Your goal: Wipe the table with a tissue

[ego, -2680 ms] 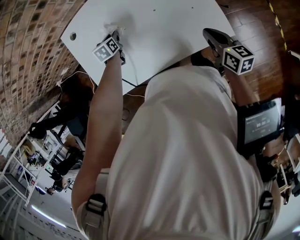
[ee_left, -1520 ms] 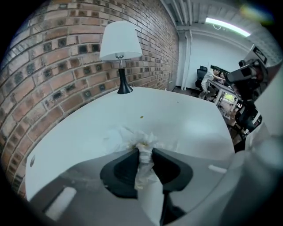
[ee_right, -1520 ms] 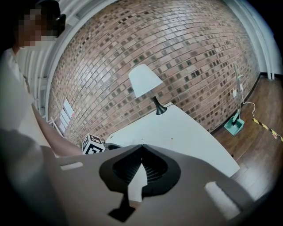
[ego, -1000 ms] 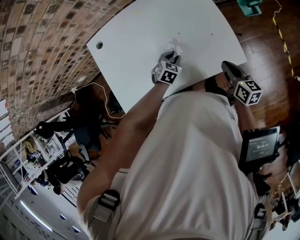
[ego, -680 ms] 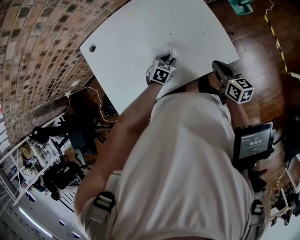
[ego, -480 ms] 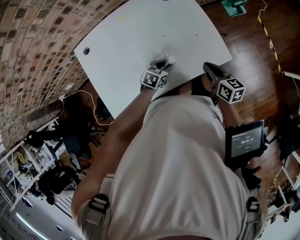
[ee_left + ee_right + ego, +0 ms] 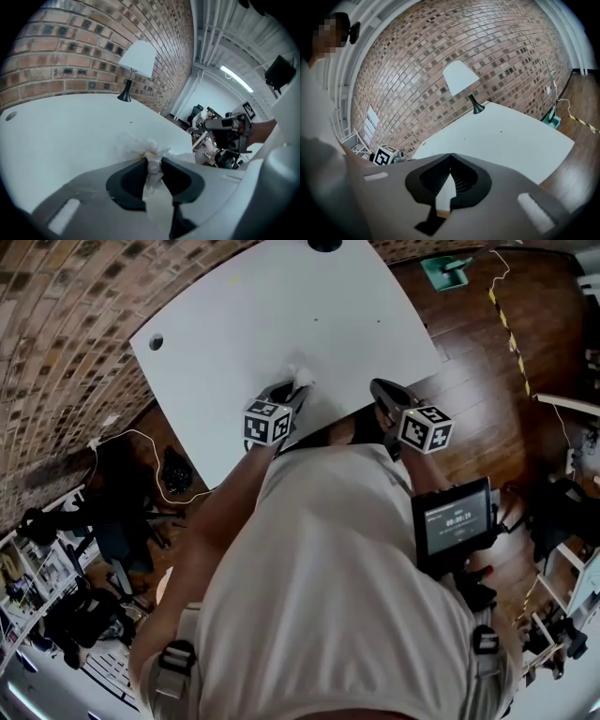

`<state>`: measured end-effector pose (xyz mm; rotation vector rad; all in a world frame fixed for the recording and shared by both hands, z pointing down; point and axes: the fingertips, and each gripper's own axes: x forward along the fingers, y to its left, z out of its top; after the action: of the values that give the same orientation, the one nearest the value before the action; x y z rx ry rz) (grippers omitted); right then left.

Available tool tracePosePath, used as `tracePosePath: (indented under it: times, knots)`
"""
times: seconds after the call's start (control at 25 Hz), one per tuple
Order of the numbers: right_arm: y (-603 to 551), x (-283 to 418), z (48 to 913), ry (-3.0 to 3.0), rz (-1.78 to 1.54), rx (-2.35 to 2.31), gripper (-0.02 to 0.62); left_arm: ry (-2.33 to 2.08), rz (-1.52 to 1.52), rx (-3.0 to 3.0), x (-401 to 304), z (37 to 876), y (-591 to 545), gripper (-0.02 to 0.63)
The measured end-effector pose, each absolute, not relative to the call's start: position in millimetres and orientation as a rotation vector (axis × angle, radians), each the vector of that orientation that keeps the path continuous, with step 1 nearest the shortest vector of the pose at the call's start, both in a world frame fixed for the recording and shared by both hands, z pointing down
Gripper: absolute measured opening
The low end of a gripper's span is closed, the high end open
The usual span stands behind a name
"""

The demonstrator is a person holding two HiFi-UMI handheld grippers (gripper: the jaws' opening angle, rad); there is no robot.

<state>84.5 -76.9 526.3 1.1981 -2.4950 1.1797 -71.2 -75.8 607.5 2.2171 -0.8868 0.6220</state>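
Wiping stroke so far: the left gripper (image 7: 289,390) has pulled the tissue (image 7: 300,377) from over by the hole (image 7: 156,341) back to the near edge of the table (image 7: 281,306), right in front of the person's body.
What that means: looks to me like this pass has pretty much run out. Nearly all of the white top now lies ahead of the jaws, so another stroke would need a reach back out.
Left gripper grip: clamped on the tissue, with a crumpled puff sticking out past the tips and a tail trailing behind them.
Contact: can't tell whether the puff is pressing on the top or sits just off it.
Right gripper (image 7: 450,157): jaws closed tip to tip with nothing in them, hovering past the near edge to the right of the left gripper.
Lamp (image 7: 138,58): well ahead of the tissue, at the far end.
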Motion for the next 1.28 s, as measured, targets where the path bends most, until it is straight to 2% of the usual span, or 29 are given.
tracePosePath:
  times: [0.24, 0.44, 0.8, 1.28]
  knots:
    - [-71.1, 56.4, 522.0, -2.498, 1.159, 1.199, 0.008, -0.945, 0.506, 2.211, -106.9, 597.8, -75.1, 0.095]
    - [-72.7, 56.1, 516.3, -2.505, 1.096, 1.193, 0.008, -0.951, 0.495, 2.224, -107.7, 595.8, -77.0, 0.095]
    - [-98.5, 85.6, 522.3, -2.54, 1.08, 1.11, 0.008, -1.052, 0.544, 2.169, -94.0, 600.0, -95.8, 0.097]
    - [-142.5, 160.9, 521.3, -2.584, 1.067, 0.994, 0.008, -1.201, 0.594, 2.06, -43.2, 604.8, -153.7, 0.097]
